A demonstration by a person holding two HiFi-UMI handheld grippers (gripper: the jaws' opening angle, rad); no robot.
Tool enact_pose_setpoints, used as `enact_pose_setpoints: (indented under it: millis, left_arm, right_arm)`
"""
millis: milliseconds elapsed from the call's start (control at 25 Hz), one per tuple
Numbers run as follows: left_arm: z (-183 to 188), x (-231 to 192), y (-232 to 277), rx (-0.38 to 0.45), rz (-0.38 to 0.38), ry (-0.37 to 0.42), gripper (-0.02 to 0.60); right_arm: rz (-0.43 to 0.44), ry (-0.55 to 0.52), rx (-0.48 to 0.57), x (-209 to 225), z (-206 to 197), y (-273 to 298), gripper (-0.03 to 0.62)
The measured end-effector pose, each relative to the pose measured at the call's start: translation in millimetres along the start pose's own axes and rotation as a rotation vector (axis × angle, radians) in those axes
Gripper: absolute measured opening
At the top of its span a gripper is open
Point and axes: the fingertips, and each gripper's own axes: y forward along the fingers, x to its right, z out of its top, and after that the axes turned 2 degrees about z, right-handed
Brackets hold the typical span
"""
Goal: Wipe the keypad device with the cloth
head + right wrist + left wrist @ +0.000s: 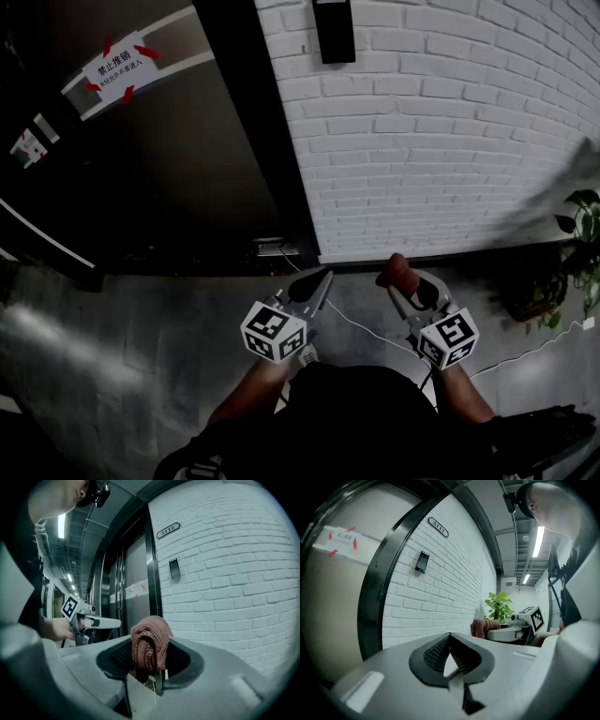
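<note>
Two claws: both sit low in the head view, close to the person, over the grey floor (pixel 141 356).
Right claw (pixel 405 286): it is clamped on the cloth (pixel 150 641). The red-brown cloth is bunched up and pokes out past the tips.
Left claw (pixel 450 637): its tips are together and it holds nothing.
Keypad device (pixel 335 30): a small dark box on the brick wall (pixel 450 141), at the top middle of the head view. It is high above both claws and nothing touches it.
Step in hand: I think the cloth has to go up to the box. No wiping has begun yet.
How to do it well: put the soft end of the cloth flat on the front of the box. Press softly so the hard tips do not bump the keys. Rub over the whole front, and keep the left claw out of the way.
Wall: the white bricks are bumpy with grooves between them. The cloth could catch there, so it is best to stay on the box.
Door (pixel 187 159): it is dark with a black frame, left of the box. A paper sign (pixel 120 66) with red tape is at the upper left.
Room: a green plant (pixel 581 244) is at the right edge. A white cable (pixel 361 328) lies on the floor.
</note>
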Motion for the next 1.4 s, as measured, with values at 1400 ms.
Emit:
enact_pose_setpoints:
  millis: [1400]
  left_arm:
    - [28,-153,18,-0.029,-0.218,0.021,0.017]
  right_arm:
    - [-0.169,-0.017,0.019,-20,40,155,0.144]
